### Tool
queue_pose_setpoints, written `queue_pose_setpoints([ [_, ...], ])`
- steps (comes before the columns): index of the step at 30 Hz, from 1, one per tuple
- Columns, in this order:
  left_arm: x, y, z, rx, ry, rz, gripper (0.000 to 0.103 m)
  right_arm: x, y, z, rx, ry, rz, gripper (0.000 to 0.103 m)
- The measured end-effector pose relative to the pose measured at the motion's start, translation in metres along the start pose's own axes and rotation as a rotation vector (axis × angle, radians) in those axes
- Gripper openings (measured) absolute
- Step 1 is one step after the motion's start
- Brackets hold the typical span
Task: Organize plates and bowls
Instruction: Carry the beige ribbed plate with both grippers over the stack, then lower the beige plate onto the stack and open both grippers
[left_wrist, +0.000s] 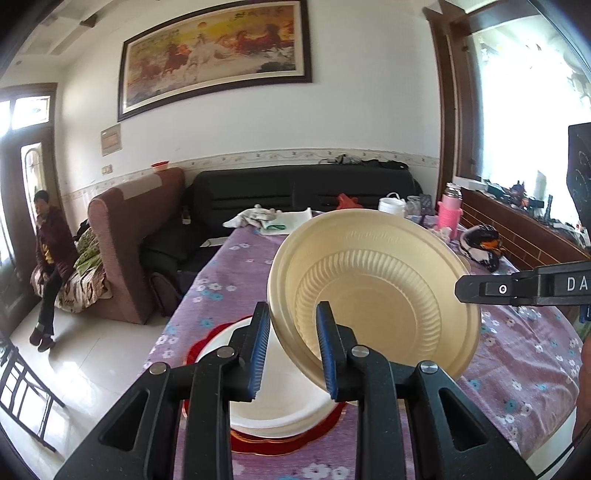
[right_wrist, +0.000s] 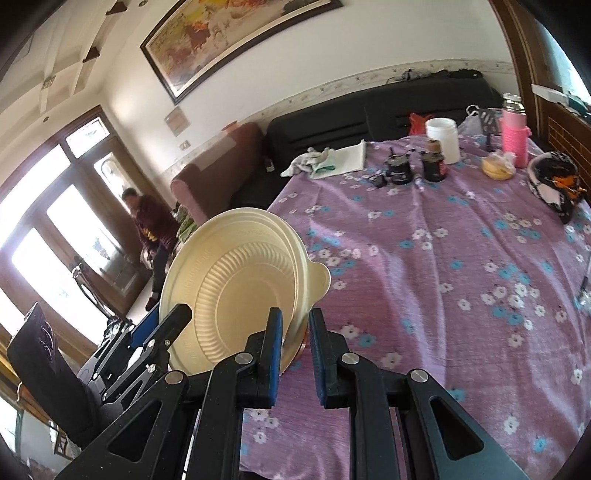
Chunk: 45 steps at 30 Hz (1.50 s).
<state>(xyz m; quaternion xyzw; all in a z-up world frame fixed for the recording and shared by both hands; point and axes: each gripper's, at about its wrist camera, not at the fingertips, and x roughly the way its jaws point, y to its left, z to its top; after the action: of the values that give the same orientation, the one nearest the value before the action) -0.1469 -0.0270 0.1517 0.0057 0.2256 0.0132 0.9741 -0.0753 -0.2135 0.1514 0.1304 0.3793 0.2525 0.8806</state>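
Note:
A cream ribbed bowl (left_wrist: 373, 291), seemingly two nested, hangs tilted above the table with its inside facing me. My left gripper (left_wrist: 292, 306) is shut on its lower left rim, blue pads on either side. My right gripper (right_wrist: 295, 312) is shut on the opposite rim of the same bowl (right_wrist: 236, 291). One right finger (left_wrist: 480, 288) shows at the bowl's right edge in the left wrist view. The left gripper (right_wrist: 166, 321) appears low left in the right wrist view. Below the bowl, a white plate (left_wrist: 280, 406) lies on a red plate (left_wrist: 295, 445).
The table (right_wrist: 443, 258) has a purple floral cloth. At its far end stand a white jar (right_wrist: 443, 138), a pink bottle (right_wrist: 514, 136), dark jars (right_wrist: 434, 164), a cloth (right_wrist: 332, 157) and a black-and-orange bundle (right_wrist: 554, 184). A person (left_wrist: 50, 258) sits left, beside sofas (left_wrist: 295, 188).

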Motion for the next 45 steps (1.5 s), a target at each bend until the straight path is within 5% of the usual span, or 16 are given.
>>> queue_pose_setpoints([
  [16,0.015,0.058,-0.005,-0.106,0.039,0.055,0.024,0.063,0.038,0.015,-0.034,0.097,0.043,0.016],
  [23,0.039,0.065,-0.025,-0.128,0.118,0.054,0.024,0.095,0.033,0.007,-0.026,0.164,0.011,0.016],
  [35,0.039,0.07,-0.032,-0.147,0.145,0.044,0.024,0.112,0.03,-0.004,-0.018,0.221,0.006,0.019],
  [38,0.041,0.07,-0.033,-0.156,0.154,0.036,0.028,0.11,0.032,-0.005,-0.027,0.225,0.008,0.019],
  [42,0.039,0.073,-0.032,-0.158,0.146,0.035,0.046,0.104,0.03,-0.007,-0.023,0.223,0.028,0.019],
  [45,0.031,0.076,-0.034,-0.163,0.134,0.029,0.047,0.096,0.027,-0.008,-0.012,0.208,0.045,0.019],
])
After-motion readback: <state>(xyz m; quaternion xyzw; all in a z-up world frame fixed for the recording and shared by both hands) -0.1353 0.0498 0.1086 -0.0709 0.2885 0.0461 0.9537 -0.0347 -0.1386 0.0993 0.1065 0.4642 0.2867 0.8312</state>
